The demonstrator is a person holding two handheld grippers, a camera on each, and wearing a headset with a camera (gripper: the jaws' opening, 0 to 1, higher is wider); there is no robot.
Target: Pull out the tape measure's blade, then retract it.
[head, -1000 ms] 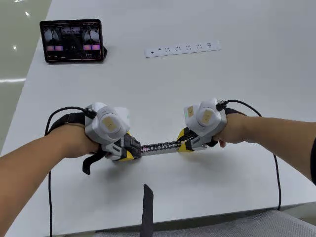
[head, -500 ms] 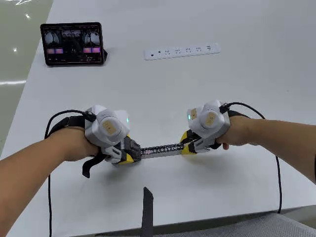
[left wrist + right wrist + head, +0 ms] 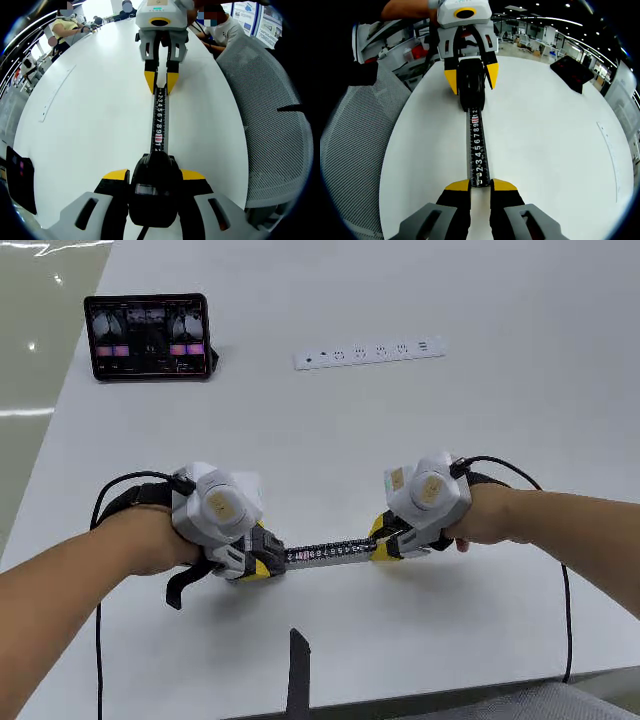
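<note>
Left gripper (image 3: 258, 562) clamped on the tape measure case (image 3: 154, 192) | right gripper (image 3: 480, 186) pinched on the blade (image 3: 330, 552) tip | short length of blade drawn out, straight between the two grippers | location: near the tabletop's (image 3: 330, 440) front edge, about mid-width; resting on it or held just above, cannot tell.

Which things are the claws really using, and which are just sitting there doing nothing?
In use: left claw holding the tape measure case; right claw pinching the blade, pulled out between them.
Just lying about: tablet, power strip, mesh chair.
</note>
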